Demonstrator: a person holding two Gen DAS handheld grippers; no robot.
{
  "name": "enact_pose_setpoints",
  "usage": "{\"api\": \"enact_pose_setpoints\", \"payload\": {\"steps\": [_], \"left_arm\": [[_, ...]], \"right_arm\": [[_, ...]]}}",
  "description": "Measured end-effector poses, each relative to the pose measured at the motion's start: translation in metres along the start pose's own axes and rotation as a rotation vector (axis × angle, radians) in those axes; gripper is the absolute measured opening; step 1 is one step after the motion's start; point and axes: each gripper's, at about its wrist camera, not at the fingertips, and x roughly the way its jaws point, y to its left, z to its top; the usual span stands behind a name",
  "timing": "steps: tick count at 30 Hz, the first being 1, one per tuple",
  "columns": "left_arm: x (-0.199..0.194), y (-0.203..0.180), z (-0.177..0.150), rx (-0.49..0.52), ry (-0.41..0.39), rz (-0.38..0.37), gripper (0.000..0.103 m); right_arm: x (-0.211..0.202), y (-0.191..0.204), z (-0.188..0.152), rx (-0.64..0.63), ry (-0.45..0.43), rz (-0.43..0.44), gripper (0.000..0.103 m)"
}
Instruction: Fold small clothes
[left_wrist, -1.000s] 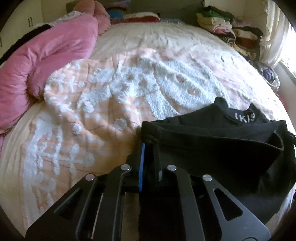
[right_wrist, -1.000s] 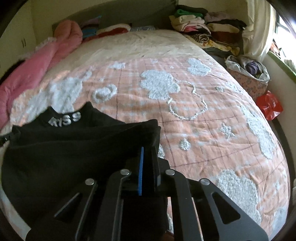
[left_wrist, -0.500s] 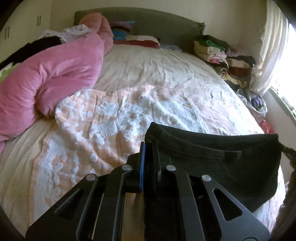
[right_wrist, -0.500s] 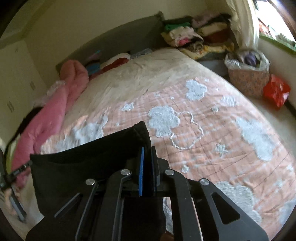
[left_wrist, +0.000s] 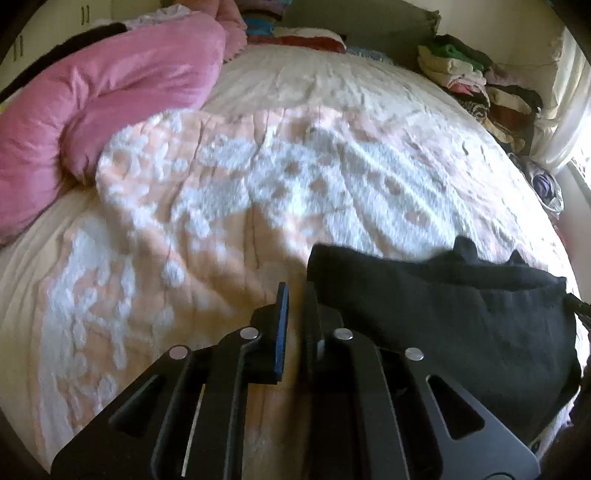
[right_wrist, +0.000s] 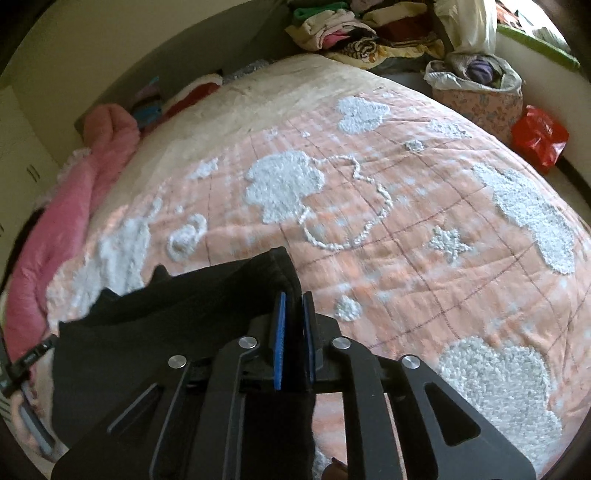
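Your left tool (left_wrist: 295, 291) released beside the black garment (left_wrist: 461, 306), your right tool (right_wrist: 293, 299) clenched on its corner.

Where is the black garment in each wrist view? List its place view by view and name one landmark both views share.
Left wrist view: the black fabric garment fills the lower right, just right of the left claw, whose fingers stand apart.
Right wrist view: it fills the lower left, one edge pinched in the right claw.
Shared landmark: the puffy pink quilt along the left edge of the bed in both.
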Motion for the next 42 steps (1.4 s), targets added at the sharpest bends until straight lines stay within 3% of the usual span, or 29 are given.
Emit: {"api": "enact_pose_setpoints", "payload": {"steps": [1, 8, 14, 20, 24, 27, 30, 32, 34, 36, 42], "left_arm": [[-0.004, -0.001, -0.002, 0.008, -0.008, 0.004, 0.011], [-0.050, -0.017, -0.020, 0.086, -0.080, 0.003, 0.028], [-0.073, -0.048, -0.042, 0.170, -0.071, -0.077, 0.032], [-0.067, -0.071, -0.072, 0.228, -0.012, -0.119, 0.032], [-0.053, -0.079, -0.088, 0.257, 0.022, -0.104, 0.035], [-0.048, -0.078, -0.090, 0.255, 0.024, -0.104, 0.036], [-0.048, -0.075, -0.090, 0.237, 0.027, -0.115, 0.036], [-0.048, -0.075, -0.089, 0.231, 0.027, -0.118, 0.037], [-0.048, -0.075, -0.090, 0.231, 0.027, -0.119, 0.037], [-0.049, -0.075, -0.090, 0.226, 0.027, -0.122, 0.037], [-0.049, -0.076, -0.089, 0.222, 0.027, -0.128, 0.038]], "right_arm": [[-0.003, 0.000, 0.000, -0.008, -0.007, -0.010, 0.022], [-0.040, 0.034, 0.005, -0.160, -0.091, -0.005, 0.024], [-0.046, 0.103, -0.001, -0.397, -0.067, 0.085, 0.030], [-0.016, 0.173, -0.018, -0.610, 0.039, 0.170, 0.031], [0.020, 0.196, -0.027, -0.691, 0.112, 0.142, 0.032], [0.039, 0.202, -0.030, -0.754, 0.133, 0.110, 0.046], [0.055, 0.201, -0.032, -0.779, 0.168, 0.097, 0.046], [0.062, 0.201, -0.036, -0.793, 0.189, 0.101, 0.044], [0.062, 0.202, -0.042, -0.818, 0.183, 0.129, 0.019], [0.056, 0.204, -0.047, -0.857, 0.162, 0.136, 0.007], [0.035, 0.202, -0.032, -0.817, 0.043, 0.143, 0.006]]}}
